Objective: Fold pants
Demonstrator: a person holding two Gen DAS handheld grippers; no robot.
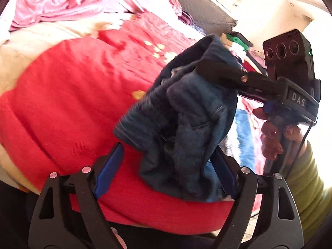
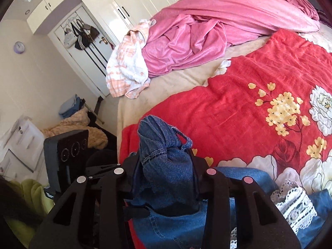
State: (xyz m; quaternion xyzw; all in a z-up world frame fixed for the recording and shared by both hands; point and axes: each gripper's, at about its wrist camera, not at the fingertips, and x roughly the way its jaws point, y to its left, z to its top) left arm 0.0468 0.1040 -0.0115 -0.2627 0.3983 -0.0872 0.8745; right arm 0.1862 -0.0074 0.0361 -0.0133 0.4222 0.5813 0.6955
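Denim pants (image 2: 166,166) bunched tight in right gripper (image 2: 166,172); left gripper (image 1: 166,166) gapes wide around a hanging fold. Blurred red bedspread (image 1: 72,95) below; pants' legs cut off.

pants (image 2: 166,166): bunched above the near edge of the bed (image 2: 166,76), on the floral blanket (image 2: 238,114)
crumpled sheet (image 2: 207,33): far side of the bed, behind the blanket
checked towel (image 2: 128,66): bed's far left edge, beside the sheet
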